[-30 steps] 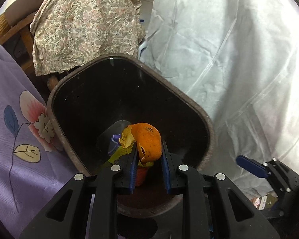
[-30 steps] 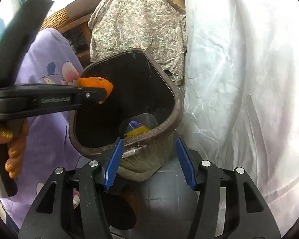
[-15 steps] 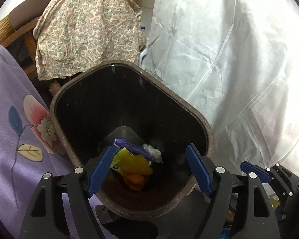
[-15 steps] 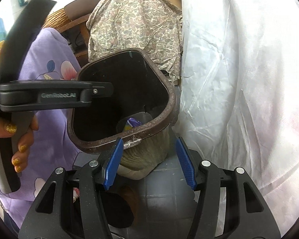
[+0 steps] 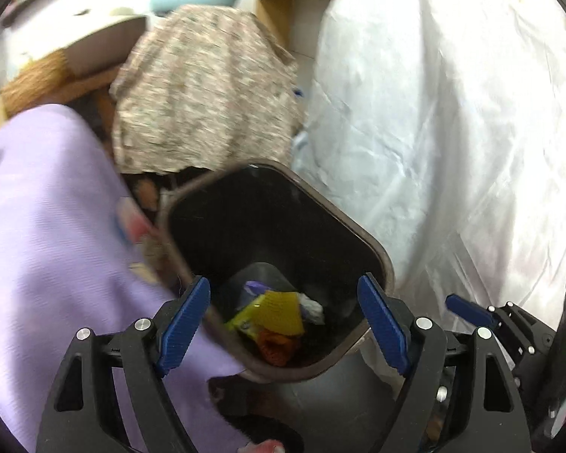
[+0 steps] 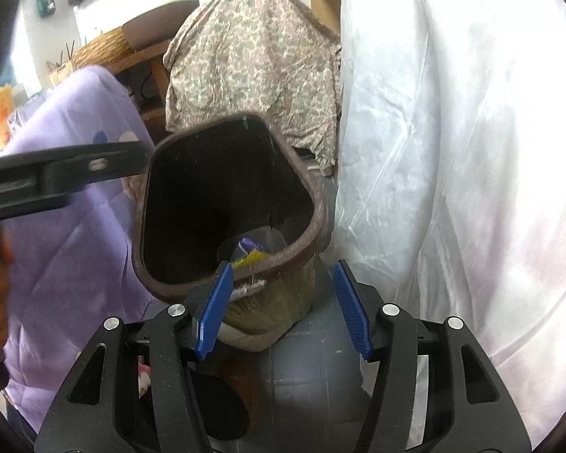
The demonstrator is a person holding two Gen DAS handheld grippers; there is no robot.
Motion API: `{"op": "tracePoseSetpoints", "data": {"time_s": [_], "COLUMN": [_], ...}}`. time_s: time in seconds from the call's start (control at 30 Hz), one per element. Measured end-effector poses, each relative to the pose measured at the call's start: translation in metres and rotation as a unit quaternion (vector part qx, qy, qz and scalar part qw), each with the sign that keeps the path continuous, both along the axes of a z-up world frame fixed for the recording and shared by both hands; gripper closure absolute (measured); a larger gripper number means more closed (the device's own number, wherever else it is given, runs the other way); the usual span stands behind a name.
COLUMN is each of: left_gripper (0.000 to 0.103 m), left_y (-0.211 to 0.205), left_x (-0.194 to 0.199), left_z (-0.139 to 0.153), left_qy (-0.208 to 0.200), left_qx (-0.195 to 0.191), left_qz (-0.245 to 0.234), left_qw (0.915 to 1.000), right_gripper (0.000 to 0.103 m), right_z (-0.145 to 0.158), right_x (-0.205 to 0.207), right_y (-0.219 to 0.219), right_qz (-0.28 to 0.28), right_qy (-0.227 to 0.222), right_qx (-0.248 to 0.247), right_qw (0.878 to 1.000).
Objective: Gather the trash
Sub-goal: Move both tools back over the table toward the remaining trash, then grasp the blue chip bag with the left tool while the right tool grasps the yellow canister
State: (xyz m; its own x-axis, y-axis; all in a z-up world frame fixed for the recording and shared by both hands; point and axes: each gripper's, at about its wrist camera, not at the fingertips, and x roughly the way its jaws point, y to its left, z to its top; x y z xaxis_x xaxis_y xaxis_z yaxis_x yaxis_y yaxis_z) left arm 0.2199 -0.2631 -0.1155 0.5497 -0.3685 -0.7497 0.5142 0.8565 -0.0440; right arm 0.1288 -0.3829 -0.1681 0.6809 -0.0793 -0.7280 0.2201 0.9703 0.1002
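Both tongs gape empty; bin (image 5: 373, 249) mouth tilts toward the cameras.

A glossy dark inner wall is shown by the brown plastic trash bin (image 6: 313, 204), while its outer rim is matt and finely speckled. Ribbed blue pads (image 5: 183, 322) are carried on matt black plastic fingers with bright metal screws. A crinkled white sheet (image 6: 452, 132) with a faint plastic sheen, a matt patterned cloth (image 6: 253, 60) and a soft lilac cloth (image 5: 45, 207) are seen around the bin.
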Motion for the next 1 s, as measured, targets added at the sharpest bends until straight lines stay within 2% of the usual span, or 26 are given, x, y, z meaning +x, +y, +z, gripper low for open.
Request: {"op": "tracePoseSetpoints", "data": {"time_s": [0.13, 0.2, 0.3, 0.4, 0.53, 0.6, 0.7, 0.83, 0.9, 1.0], "left_gripper": [0.023, 0.017, 0.014, 0.014, 0.008, 0.006, 0.006, 0.006, 0.006, 0.006], "left_y": [0.030, 0.045, 0.071, 0.103, 0.162, 0.188, 0.236, 0.290, 0.319, 0.359], "left_x": [-0.018, -0.029, -0.035, -0.036, -0.035, -0.033, -0.027, -0.028, -0.025, -0.019], "left_z": [0.033, 0.052, 0.074, 0.090, 0.112, 0.115, 0.118, 0.124, 0.125, 0.124], "left_qy": [-0.009, -0.029, -0.056, -0.060, -0.081, -0.076, -0.054, -0.057, -0.050, -0.036], "left_qx": [-0.040, -0.050, -0.045, -0.043, -0.043, -0.041, -0.055, -0.062, -0.063, -0.082], "left_qz": [0.009, 0.008, 0.017, 0.043, 0.095, 0.123, 0.170, 0.226, 0.261, 0.297], "left_qw": [0.9991, 0.9983, 0.9972, 0.9964, 0.9913, 0.9887, 0.9825, 0.9705, 0.9619, 0.9508], "right_gripper": [0.046, 0.044, 0.037, 0.034, 0.033, 0.032, 0.030, 0.027, 0.019, 0.019], "right_z": [0.020, 0.030, 0.051, 0.070, 0.088, 0.095, 0.105, 0.123, 0.132, 0.151], "right_x": [0.007, 0.011, 0.022, 0.037, 0.056, 0.066, 0.084, 0.104, 0.116, 0.138], "right_y": [0.004, 0.011, 0.025, 0.045, 0.082, 0.100, 0.134, 0.179, 0.203, 0.248], "right_qz": [0.011, 0.028, 0.058, 0.096, 0.145, 0.170, 0.217, 0.272, 0.294, 0.334], "right_qy": [-0.016, -0.025, -0.043, -0.056, -0.063, -0.062, -0.055, -0.049, -0.050, -0.057], "right_qx": [0.004, 0.014, 0.036, 0.058, 0.064, 0.067, 0.091, 0.126, 0.130, 0.128], "right_qw": [1.000, 0.999, 0.997, 0.992, 0.985, 0.981, 0.970, 0.953, 0.946, 0.932]}}
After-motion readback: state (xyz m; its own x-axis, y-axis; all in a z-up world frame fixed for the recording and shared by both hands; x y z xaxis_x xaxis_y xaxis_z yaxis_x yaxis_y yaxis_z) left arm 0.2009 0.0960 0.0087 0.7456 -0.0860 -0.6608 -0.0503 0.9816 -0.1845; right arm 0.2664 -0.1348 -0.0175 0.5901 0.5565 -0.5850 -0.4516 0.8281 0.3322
